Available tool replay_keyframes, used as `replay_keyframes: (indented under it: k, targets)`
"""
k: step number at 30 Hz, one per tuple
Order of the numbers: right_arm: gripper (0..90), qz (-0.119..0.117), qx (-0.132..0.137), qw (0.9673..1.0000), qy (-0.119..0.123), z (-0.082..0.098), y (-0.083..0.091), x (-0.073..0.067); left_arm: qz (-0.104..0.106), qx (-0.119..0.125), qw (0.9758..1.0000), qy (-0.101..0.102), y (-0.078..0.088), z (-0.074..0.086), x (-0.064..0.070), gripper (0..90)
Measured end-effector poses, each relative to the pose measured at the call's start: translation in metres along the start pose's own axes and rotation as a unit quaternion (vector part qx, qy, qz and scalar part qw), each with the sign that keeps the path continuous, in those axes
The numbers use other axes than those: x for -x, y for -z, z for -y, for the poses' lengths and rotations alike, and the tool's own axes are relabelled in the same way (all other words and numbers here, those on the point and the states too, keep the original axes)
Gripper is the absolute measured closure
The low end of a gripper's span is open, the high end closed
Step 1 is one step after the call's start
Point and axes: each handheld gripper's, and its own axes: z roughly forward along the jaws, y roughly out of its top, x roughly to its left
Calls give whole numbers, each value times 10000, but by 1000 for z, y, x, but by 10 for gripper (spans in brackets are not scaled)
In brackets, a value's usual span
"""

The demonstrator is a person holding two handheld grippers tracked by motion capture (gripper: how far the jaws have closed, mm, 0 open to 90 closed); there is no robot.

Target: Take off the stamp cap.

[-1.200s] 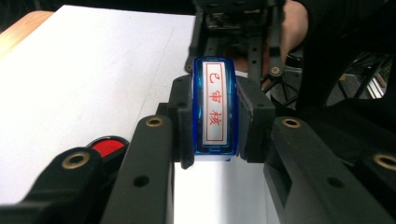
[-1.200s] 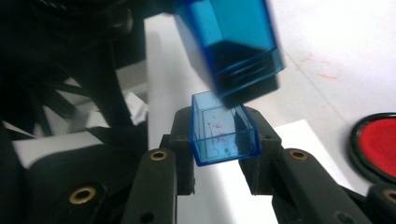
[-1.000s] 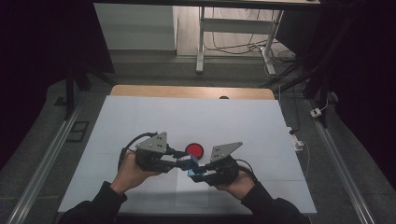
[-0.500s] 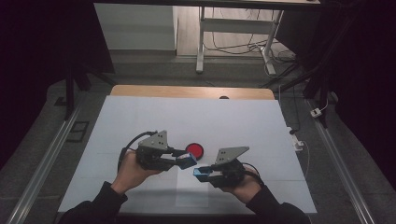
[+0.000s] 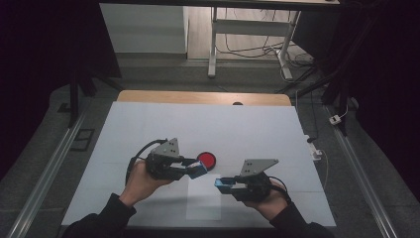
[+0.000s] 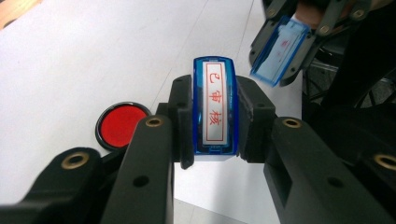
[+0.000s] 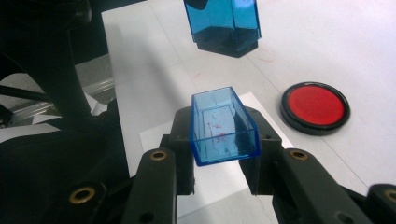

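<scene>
Hands near the table's (image 5: 148,119) front edge are partly cut off. Left gripper (image 6: 212,116) clamps a blue stamp (image 6: 214,107), just left of the red ink pad (image 5: 206,159). Right gripper (image 7: 224,128) clamps the stamp's clear blue cap (image 7: 222,126) above a paper sheet (image 5: 204,201).

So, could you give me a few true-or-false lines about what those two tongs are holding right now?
1. The left tongs grip a blue stamp. True.
2. The right tongs are empty. False: they hold the stamp's clear blue cap.
3. The cap sits on the stamp. False: the two are held apart.
4. A red ink pad lies on the table. True.
5. The ink pad is square. False: it is round.
</scene>
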Motion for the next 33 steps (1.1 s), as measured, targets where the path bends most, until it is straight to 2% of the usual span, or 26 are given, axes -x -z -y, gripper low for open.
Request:
replay_keyframes:
  k: [3,8,13,16,22,33]
  targets:
    - [685,34,-8,10000,-79,3,5,-1,-4,-14,10000,37,0,0,0,701]
    - [685,210,-14,9997,-93,8,14,-3,-40,-24,10000,82,0,0,-2,701]
    - [685,427,-29,9989,-207,17,24,-4,-68,-25,9999,114,0,1,-3,701]
    - [684,678,-56,9973,-281,23,31,-2,-82,-38,9999,122,-1,1,-3,701]
    - [684,1027,17,9934,-515,33,46,1,-25,4,9997,260,0,2,-6,700]
    - [684,1472,32,9861,-765,52,69,2,-82,13,9995,301,0,2,-6,700]
